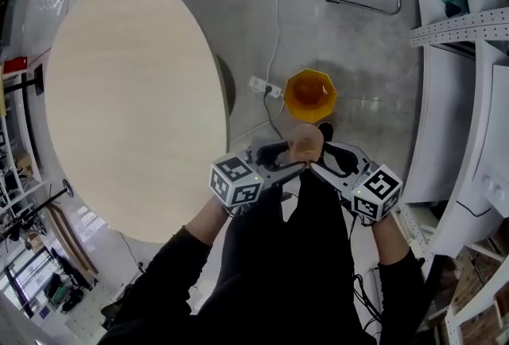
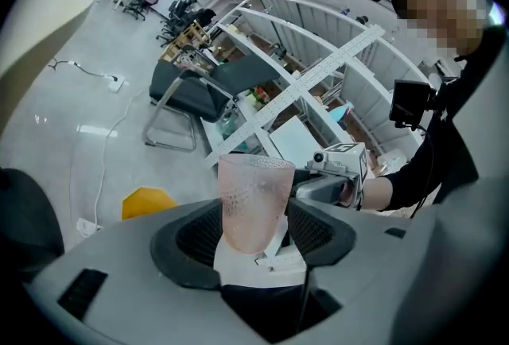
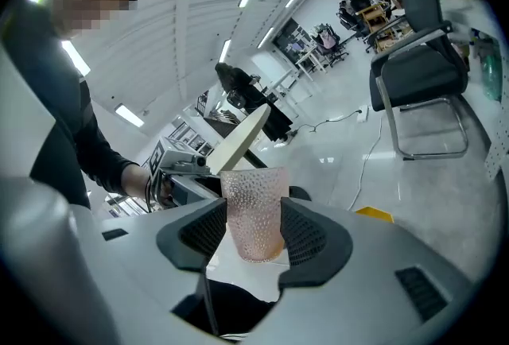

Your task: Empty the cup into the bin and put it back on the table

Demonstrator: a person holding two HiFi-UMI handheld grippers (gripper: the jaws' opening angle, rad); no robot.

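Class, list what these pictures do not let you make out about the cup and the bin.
1. What the cup holds: too small in the head view, and both gripper views show only its dimpled side wall.
2. What lies in the bin: too small in the head view.
3. Most of the bin: hidden behind the left hand-held gripper in its own view. Only a sliver shows in the right gripper view.

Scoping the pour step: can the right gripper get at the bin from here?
Probably yes. The right gripper and left gripper both clamp the cup just short of the orange bin in the head view. Nothing covers its open mouth or stands between.
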